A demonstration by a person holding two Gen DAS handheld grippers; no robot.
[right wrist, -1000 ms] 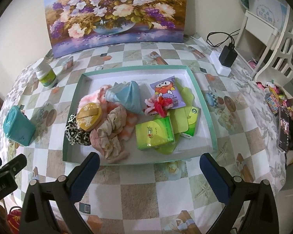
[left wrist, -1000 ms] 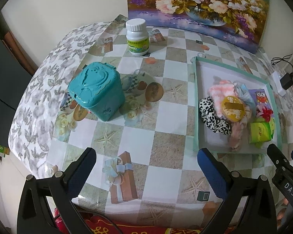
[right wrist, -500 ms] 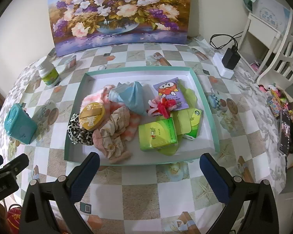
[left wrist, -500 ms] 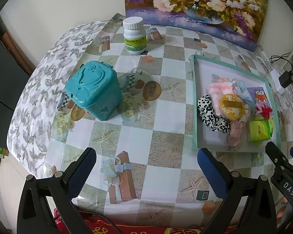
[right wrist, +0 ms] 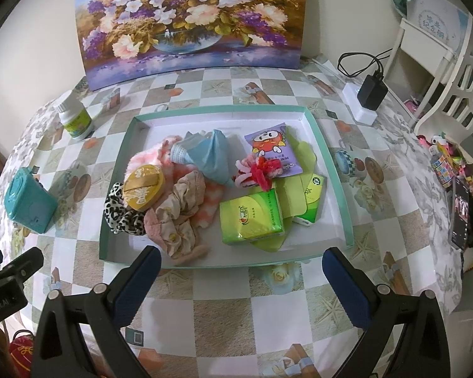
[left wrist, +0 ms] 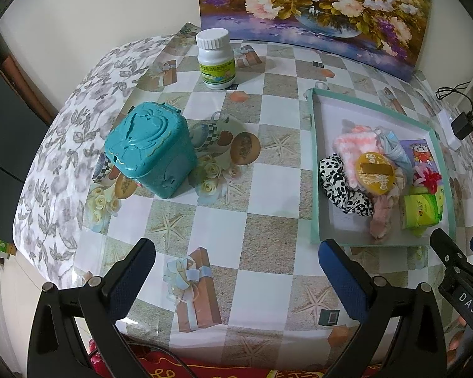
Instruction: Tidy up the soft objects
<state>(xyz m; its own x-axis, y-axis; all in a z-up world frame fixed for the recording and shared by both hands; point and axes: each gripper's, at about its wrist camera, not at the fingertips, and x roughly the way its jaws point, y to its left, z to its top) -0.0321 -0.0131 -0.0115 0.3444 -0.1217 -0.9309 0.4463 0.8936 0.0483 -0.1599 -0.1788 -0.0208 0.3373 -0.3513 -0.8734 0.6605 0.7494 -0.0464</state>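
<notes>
Hovering with jaws wide and empty, right gripper (right wrist: 241, 278) has edged nearer the teal tray (right wrist: 331, 170) since a second ago; soft pile (right wrist: 179, 201) lies inside, 12 o'clock. Left gripper (left wrist: 236, 271) equally wide, box (left wrist: 149, 152) at 11. No grasp committed.

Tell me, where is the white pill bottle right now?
The white pill bottle stands upright at the table's far side, just before the flower painting, behind the teal box.

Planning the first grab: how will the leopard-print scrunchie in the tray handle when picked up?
The leopard-print scrunchie looks like gathered fabric, so probably floppy and light. Its edge seems tucked under the yellow round tin, which may shift when it lifts.
</notes>
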